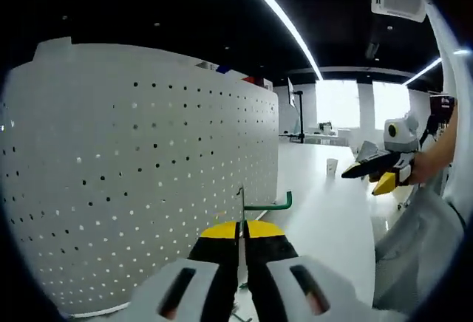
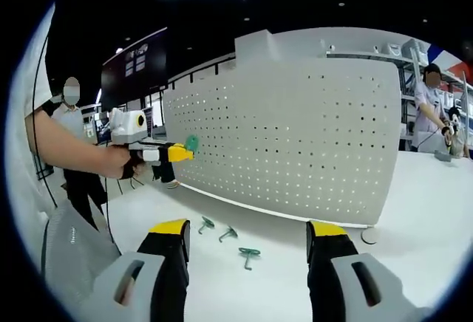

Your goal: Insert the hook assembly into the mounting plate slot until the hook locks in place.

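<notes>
The white perforated mounting plate (image 1: 148, 174) stands upright on the table, close in front of my left gripper (image 1: 242, 230). That gripper is shut on a green hook (image 1: 270, 205), whose thin metal stem rises between the jaws while its green arm points right, just short of the plate's right edge. In the right gripper view, the plate (image 2: 295, 137) stands across the middle and the left gripper (image 2: 179, 153) holds the green hook (image 2: 191, 143) near the plate's left end. My right gripper (image 2: 247, 242) is open with nothing between its jaws, and it hangs over the table (image 2: 414, 211). The right gripper (image 1: 373, 168) also appears at the right.
Three loose green hooks (image 2: 205, 224) (image 2: 228, 233) (image 2: 248, 254) lie on the white table in front of the plate. A small white disc (image 2: 369, 235) rests by the plate's right corner. People stand in the background at left (image 2: 74, 137) and right (image 2: 431, 108).
</notes>
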### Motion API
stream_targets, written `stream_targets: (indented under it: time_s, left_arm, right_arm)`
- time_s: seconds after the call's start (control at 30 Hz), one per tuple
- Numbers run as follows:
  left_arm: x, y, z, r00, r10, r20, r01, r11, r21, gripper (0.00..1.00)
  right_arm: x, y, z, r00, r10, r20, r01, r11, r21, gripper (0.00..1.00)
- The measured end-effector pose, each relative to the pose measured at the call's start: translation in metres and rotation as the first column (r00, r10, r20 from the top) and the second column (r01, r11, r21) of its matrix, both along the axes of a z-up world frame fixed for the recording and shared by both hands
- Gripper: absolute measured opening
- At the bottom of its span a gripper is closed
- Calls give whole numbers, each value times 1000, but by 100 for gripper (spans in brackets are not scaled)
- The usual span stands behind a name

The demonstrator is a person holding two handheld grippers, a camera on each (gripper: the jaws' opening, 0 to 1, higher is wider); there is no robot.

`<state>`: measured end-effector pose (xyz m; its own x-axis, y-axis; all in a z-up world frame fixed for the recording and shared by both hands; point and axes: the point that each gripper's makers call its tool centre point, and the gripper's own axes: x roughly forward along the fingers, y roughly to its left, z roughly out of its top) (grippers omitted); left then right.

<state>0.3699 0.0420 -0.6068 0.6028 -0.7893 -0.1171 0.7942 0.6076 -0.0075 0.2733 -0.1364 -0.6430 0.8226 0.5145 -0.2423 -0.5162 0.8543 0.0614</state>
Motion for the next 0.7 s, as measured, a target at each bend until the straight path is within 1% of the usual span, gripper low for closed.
stream_targets:
  time_s: [0.07,0.17,0.27,0.37,0.43,0.47,0.5,0.53,0.57,0.63,0.67,0.7]
  left_arm:
    - [-2,-2,11,1000,6,26,-5,1000,-23,1]
    - [-3,-5,20,1000,11,26,-10,999,-42,1]
    - [-4,-7,21,999,6,36,-5,999,-36,1]
    - [-2,-7,22,999,10,35,-8,999,-44,1]
    - [-2,-7,22,999,12,31,-10,999,-48,1]
    - [-2,-8,22,999,12,31,-10,999,-48,1]
    - [-2,-8,21,999,14,31,-13,999,-43,1]
    - [-2,-8,21,999,14,31,-12,999,-46,1]
    - [-2,-8,21,999,14,30,-13,999,-46,1]
    - [-2,-8,21,999,16,28,-14,999,-50,1]
    - [-3,-9,21,999,16,28,-14,999,-50,1]
    - [-3,-9,21,999,16,29,-15,999,-48,1]
  right_arm:
    - [0,0,0,1000,1,1,-1,1000,-2,62]
    - [0,1,1,1000,2,3,-2,1000,-1,62]
    - [0,2,2,1000,4,6,-4,1000,-2,62]
    - [1,4,4,1000,8,10,-8,1000,1,62]
    - [0,6,8,1000,15,21,-16,1000,20,62]
    - [0,9,12,999,18,32,-20,999,51,61]
    - [-1,11,17,1000,17,21,-19,990,138,58]
    - [-3,13,19,1000,30,-5,-29,979,201,55]
    - [-2,12,22,1000,26,-4,-25,973,227,54]
    - [-1,11,27,1000,16,1,-16,958,286,54]
    - [-1,9,28,1000,8,-12,-4,949,316,54]
    - [0,8,28,1000,9,-12,-5,947,321,53]
